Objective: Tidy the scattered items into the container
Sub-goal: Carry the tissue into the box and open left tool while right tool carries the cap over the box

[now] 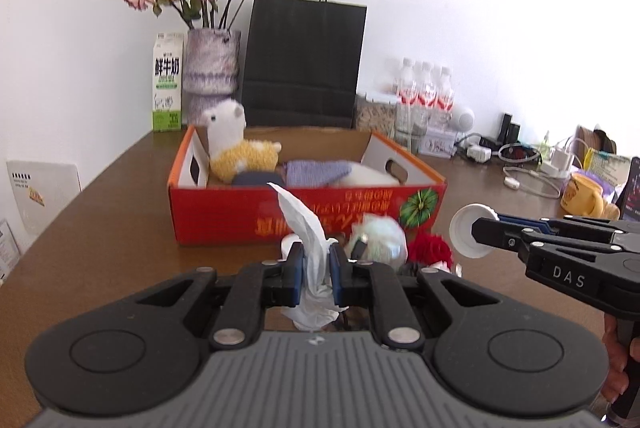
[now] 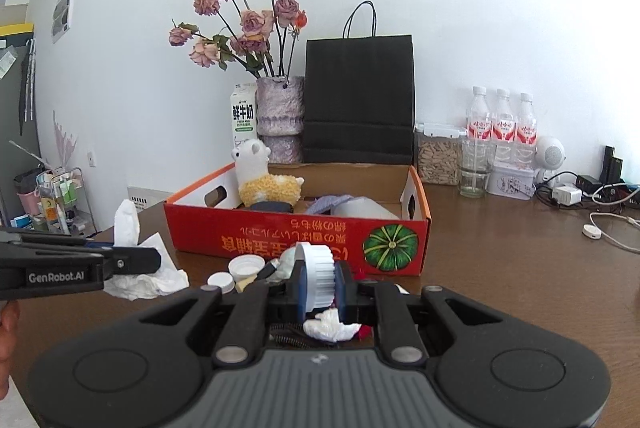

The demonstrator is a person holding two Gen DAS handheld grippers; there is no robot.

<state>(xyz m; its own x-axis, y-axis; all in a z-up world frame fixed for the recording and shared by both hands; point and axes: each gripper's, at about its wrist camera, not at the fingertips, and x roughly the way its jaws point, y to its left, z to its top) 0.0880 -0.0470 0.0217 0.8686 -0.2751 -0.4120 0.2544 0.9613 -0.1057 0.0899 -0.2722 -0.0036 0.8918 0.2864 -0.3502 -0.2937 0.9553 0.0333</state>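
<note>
My left gripper (image 1: 316, 256) is shut on a white tissue (image 1: 304, 224), which hangs above the table in front of the red cardboard box (image 1: 240, 211). My right gripper (image 2: 320, 272) is shut on a white ribbed bottle cap (image 2: 316, 264), also raised before the box (image 2: 280, 232). Each gripper shows in the other's view: the right one (image 1: 478, 234) with its cap (image 1: 462, 232), the left one (image 2: 154, 260) with its tissue (image 2: 126, 224). In the box lie an alpaca plush (image 2: 264, 179), a purple cloth (image 1: 316, 171) and a white item. Two white caps (image 2: 246, 264) and a crumpled tissue (image 2: 332, 324) lie on the table.
Behind the box stand a vase of dried roses (image 2: 280, 107), a milk carton (image 2: 243, 115), a black paper bag (image 2: 360, 99), water bottles (image 2: 502, 123) and a jar. Cables and chargers (image 2: 600, 216) lie at the right. A yellow mug (image 1: 580, 191) stands far right.
</note>
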